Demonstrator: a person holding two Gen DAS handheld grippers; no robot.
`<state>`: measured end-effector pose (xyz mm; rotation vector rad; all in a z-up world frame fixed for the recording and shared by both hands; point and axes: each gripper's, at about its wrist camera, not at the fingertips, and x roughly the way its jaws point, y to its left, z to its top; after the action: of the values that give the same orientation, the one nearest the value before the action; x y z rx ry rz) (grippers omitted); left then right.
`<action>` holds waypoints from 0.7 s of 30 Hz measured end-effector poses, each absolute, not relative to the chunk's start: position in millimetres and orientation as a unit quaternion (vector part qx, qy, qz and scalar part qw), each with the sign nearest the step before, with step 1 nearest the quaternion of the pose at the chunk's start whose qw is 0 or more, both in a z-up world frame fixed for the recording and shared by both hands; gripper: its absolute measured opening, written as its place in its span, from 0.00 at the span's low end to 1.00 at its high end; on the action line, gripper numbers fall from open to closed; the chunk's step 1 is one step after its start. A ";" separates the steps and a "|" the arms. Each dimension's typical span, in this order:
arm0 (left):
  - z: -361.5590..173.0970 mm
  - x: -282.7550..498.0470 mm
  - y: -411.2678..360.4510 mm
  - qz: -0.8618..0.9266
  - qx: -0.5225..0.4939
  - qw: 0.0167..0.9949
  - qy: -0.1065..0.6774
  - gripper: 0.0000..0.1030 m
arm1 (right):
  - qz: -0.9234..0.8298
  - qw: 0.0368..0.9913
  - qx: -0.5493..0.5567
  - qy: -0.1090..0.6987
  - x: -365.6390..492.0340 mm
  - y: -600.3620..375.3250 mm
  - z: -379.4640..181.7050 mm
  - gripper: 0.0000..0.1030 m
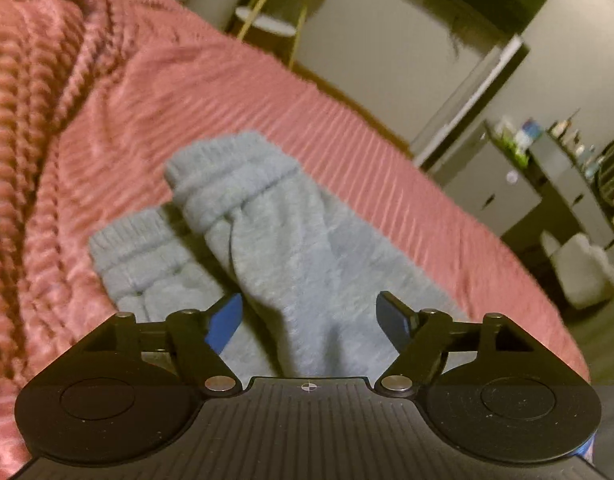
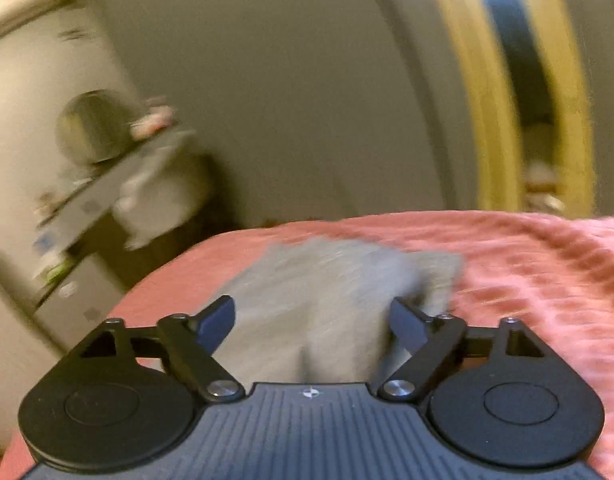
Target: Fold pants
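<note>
both claws released, left claw and right claw above grey pants at frame centre on pink bed. square the cuffs before next fold.

Left black plastic two-finger gripper: two round side discs, angled linkage arms on silver pivot screws, blue finger pads, a ribbed centre plate bearing a small crosshair mark. Right black plastic two-finger gripper: same build, dark blue pads, ribbed plate tinted blue-grey, matching crosshair mark.
</note>
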<state>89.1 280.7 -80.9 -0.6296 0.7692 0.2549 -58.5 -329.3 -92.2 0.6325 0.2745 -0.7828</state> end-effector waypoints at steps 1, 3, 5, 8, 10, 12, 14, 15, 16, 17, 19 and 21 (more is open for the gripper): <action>-85.8 91.2 281.1 0.118 -0.309 0.867 0.374 0.74 | -0.350 0.881 0.289 0.132 -55.9 -318.9 -93.1 0.91; -95.2 96.3 282.6 0.103 -0.331 0.858 0.379 0.74 | -0.304 0.900 0.277 0.143 -47.5 -302.0 -92.4 0.97; -101.5 103.5 283.1 0.094 -0.340 0.855 0.381 0.74 | -0.253 0.918 0.261 0.156 -35.6 -284.7 -91.3 0.97; -110.2 113.6 285.3 0.100 -0.344 0.852 0.382 0.71 | -0.178 0.939 0.224 0.189 -18.7 -256.9 -93.7 0.97; -114.4 116.5 291.5 0.099 -0.361 0.849 0.372 0.71 | -0.130 0.944 0.214 0.214 -9.8 -241.9 -99.9 0.97; -118.0 118.6 296.1 0.093 -0.374 0.849 0.361 0.71 | -0.100 0.944 0.200 0.240 -0.6 -231.7 -106.0 0.97; -124.3 125.0 296.2 0.089 -0.360 0.849 0.375 0.69 | -0.090 0.943 0.172 0.271 8.2 -220.7 -112.8 0.97; -128.0 126.5 296.0 0.089 -0.358 0.848 0.381 0.67 | -0.085 0.941 0.157 0.287 13.1 -216.5 -117.4 0.97; -129.9 126.7 297.0 0.085 -0.358 0.848 0.382 0.68 | -0.082 0.938 0.144 0.303 17.8 -212.2 -121.7 0.97; -130.4 126.8 297.8 0.080 -0.357 0.849 0.381 0.68 | -0.081 0.936 0.140 0.314 20.4 -210.3 -125.2 0.97; -129.6 125.8 301.1 0.080 -0.368 0.844 0.383 0.64 | -0.082 0.935 0.130 0.319 21.6 -208.5 -128.8 0.97; -127.3 125.4 303.3 0.098 -0.369 0.839 0.388 0.45 | -0.079 0.937 0.121 0.319 21.5 -208.4 -134.2 0.97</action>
<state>125.4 303.3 -127.3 -0.7806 0.8213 0.2083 21.5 -208.4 -134.2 0.2465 0.6525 -0.1619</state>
